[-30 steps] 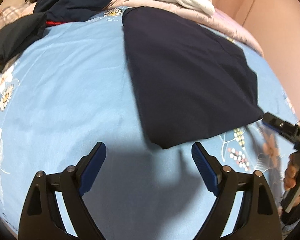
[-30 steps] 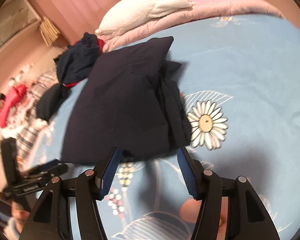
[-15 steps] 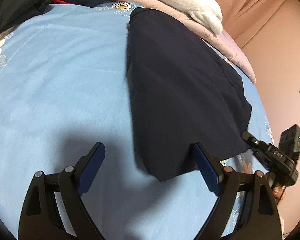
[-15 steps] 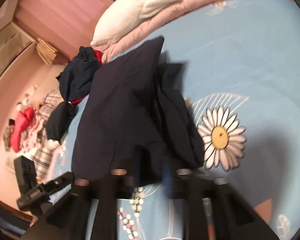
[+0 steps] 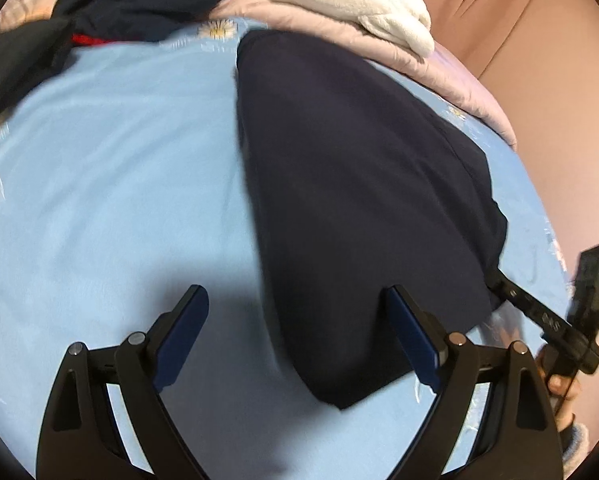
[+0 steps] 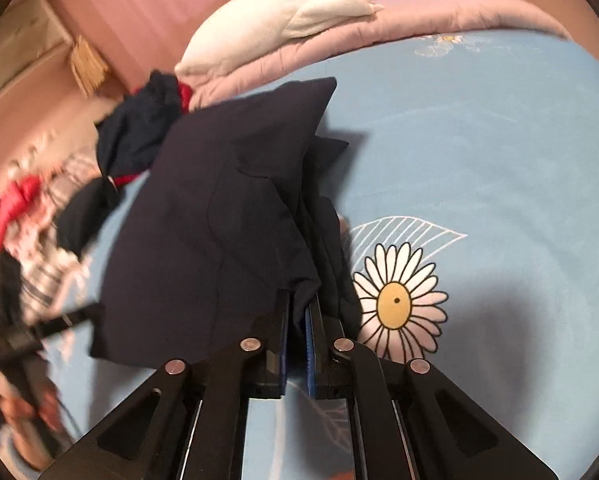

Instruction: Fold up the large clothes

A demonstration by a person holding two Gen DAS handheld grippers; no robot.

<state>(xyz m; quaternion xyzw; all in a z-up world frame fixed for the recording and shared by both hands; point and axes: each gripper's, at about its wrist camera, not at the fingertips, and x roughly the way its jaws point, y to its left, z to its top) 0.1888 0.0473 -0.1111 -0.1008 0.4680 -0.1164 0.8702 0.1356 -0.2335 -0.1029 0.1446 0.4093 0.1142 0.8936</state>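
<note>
A dark navy garment (image 5: 359,184) lies partly folded on the light blue bedsheet (image 5: 119,184). My left gripper (image 5: 299,320) hangs open over the garment's near corner, which sits between the two fingers without touching them. In the right wrist view the same navy garment (image 6: 219,220) spreads away from me, and my right gripper (image 6: 297,320) is shut on its near edge, a fold of cloth pinched between the blue pads. The right gripper (image 5: 495,276) also shows in the left wrist view at the garment's right corner, held by a hand (image 5: 561,384).
A white pillow (image 6: 295,16) lies on a pink quilt (image 6: 439,12) at the bed's far end. A heap of dark and red clothes (image 6: 147,120) sits beyond the garment. A daisy print (image 6: 397,300) marks the sheet beside my right gripper. Pink walls surround the bed.
My right gripper has gone from open to shut on the garment's near edge. My left gripper has moved closer, so the garment's corner now lies between its open fingers.
</note>
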